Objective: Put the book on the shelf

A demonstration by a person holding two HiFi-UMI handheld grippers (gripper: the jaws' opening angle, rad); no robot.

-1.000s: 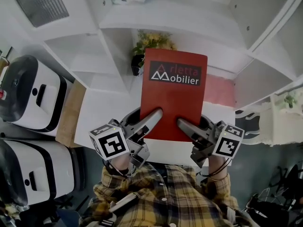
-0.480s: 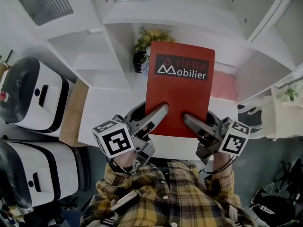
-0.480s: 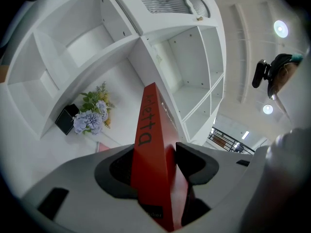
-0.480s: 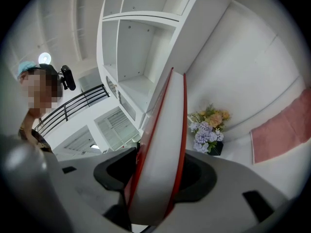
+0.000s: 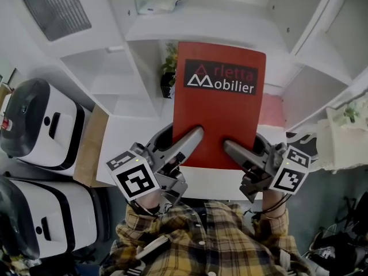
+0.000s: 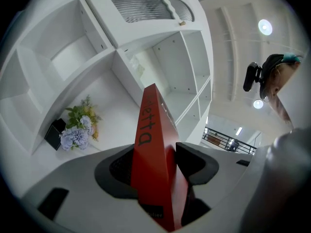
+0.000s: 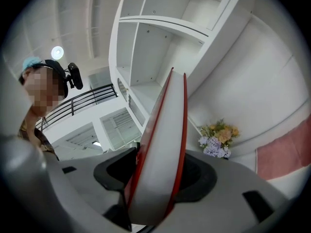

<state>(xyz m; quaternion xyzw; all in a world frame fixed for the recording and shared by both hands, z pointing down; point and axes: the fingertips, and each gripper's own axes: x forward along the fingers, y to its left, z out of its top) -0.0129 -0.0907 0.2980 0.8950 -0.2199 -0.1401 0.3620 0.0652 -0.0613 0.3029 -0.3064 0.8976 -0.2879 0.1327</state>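
Fingers of the left gripper (image 5: 194,134) and the right gripper (image 5: 229,147) clench the near edge of the thin red book with white lettering (image 5: 217,105) side by side, holding it aloft before the white shelf unit (image 5: 201,25), probably so two grips keep it steady for sliding in.

Operator seen from above. The shirt (image 5: 213,243) was a yellow-and-dark plaid, buttoned down the front, with long sleeves reaching the wrists. The left gripper (image 5: 194,133) and right gripper (image 5: 229,146) had grey moulded bodies and long, tapering grey fingers. In the gripper views each jaw carried a black rounded pad set in a grey shell. Each gripper bore a white cube printed with black square markers: left cube (image 5: 133,177), right cube (image 5: 292,171). A thin dark cable (image 5: 275,204) looped beside the right wrist. The right gripper view showed teal headwear (image 7: 33,61) and a black head camera (image 7: 74,75).
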